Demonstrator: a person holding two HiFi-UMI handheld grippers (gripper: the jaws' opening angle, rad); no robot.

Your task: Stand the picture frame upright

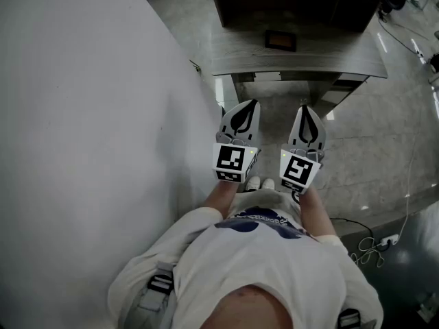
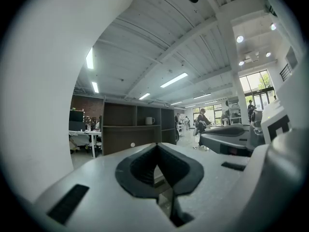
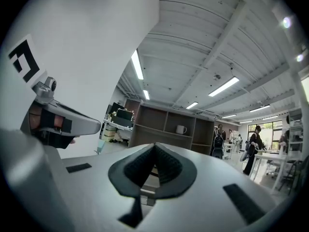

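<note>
Standing well short of the counter, facing it. Holding the left hand-held gripper and the right hand-held gripper side by side at the waist, both level and aimed forward at the counter. Reading both as closed and empty: in each gripper view, dark pads pressed together at the tip with nothing between, and beyond them only open room and a shelf unit carrying a mug.

Locating the picture frame on the counter top, in its far half, apparently flat on its back: dark border around a brownish panel. Well apart from both grippers, no contact. Not found in either gripper view.

Key relation: straight ahead, between the two lines of aim, slightly nearer the right one. Long axis across the head view, left to right, so square-on to the approach. White wall close on the left, crowding that arm.

Judging the task as not begun, frame not yet upright. Probably calls for stepping in, opening the jaws, then pinching a long edge to tip it up. Right side marginally better placed. Rear stand not visible, so propping method uncertain.
</note>
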